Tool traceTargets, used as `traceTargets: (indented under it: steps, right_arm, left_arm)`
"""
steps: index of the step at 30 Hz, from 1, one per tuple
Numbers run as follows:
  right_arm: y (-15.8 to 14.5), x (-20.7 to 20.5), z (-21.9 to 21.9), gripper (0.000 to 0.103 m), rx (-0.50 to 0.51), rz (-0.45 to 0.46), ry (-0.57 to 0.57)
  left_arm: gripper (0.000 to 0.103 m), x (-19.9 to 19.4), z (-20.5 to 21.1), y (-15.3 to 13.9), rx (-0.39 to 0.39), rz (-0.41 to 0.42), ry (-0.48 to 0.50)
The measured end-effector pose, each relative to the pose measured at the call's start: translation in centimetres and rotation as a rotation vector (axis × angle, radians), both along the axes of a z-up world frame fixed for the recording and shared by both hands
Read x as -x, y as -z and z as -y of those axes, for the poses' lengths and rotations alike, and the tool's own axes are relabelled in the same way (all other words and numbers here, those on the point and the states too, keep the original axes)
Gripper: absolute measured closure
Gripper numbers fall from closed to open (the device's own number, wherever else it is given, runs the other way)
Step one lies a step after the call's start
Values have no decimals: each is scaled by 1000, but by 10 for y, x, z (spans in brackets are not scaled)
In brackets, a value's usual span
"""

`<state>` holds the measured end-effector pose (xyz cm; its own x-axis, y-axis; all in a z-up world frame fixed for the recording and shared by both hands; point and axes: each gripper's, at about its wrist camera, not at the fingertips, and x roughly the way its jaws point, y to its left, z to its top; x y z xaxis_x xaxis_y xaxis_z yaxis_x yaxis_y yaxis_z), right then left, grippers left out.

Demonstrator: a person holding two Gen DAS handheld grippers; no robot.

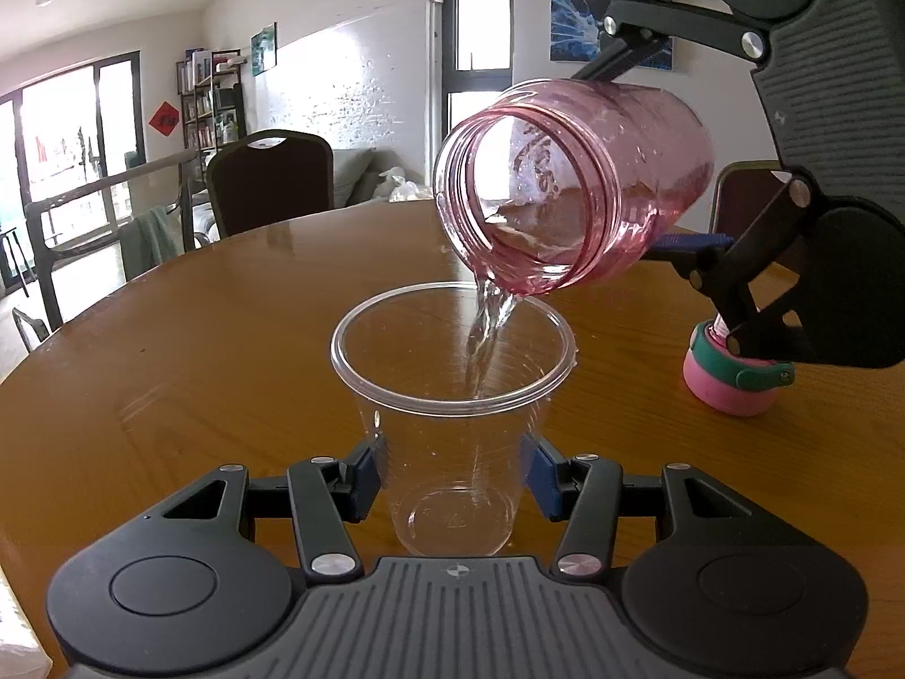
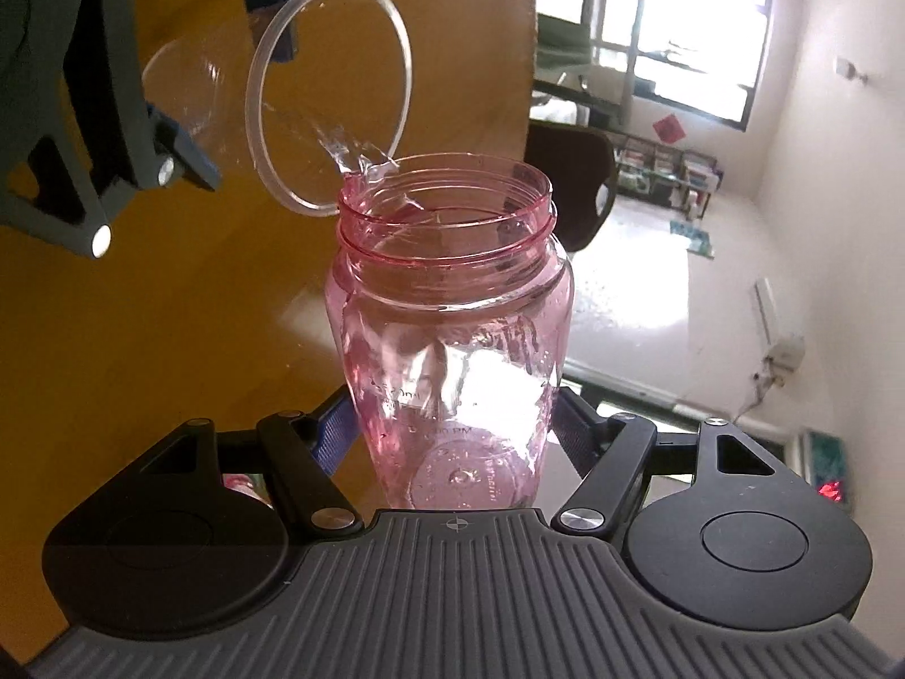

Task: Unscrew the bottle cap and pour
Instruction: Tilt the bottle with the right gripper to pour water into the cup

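- The pink bottle (image 1: 577, 192) is held tipped, uncapped, above the surface (image 1: 198, 339), its open mouth lowered over the far rim of the clear cup (image 1: 452, 424).
- A thin stream of water (image 1: 489, 334) is seen falling from the bottle's lower lip into the cup, just inside the rim on the right.
- The bottle is clamped near its base by the right gripper (image 2: 452, 430), whose blue-padded fingers (image 2: 334, 435) are pressed on either side.
- The cup is kept upright on the surface, gripped below its rim by the left gripper (image 1: 452, 475), fingers (image 1: 365, 475) closed against its wall.
- The pink and teal cap (image 1: 729, 373) is set on the surface to the right, well apart from the cup.
- Bare wood is left open left of the cup up to the rounded edge; a dark chair (image 1: 271, 181) is placed beyond that edge.
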<state>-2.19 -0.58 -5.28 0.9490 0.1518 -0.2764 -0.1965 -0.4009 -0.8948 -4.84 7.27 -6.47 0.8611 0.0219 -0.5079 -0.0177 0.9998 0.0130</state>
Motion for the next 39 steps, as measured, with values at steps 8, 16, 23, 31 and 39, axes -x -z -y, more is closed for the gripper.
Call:
traceTargets:
  steps: [8,16,23,31,39]
  right_arm:
    - [3,5,3,29,56,51,-39]
    - [4,6,0,29,141,132,-112]
    - [5,9,1,29,229,200,-194]
    - [8,12,2,29,275,222,-238]
    - [-5,18,2,29,133,97,-184]
  left_arm:
    - [52,-1,-1,-1,-7,-1,2]
    - [52,-2,1,-2,-11,-5,1]
    - [52,-3,1,-3,-11,-7,0]
    - [51,-3,1,-2,-11,-7,-1]
    - [51,-2,1,0,-11,-2,2]
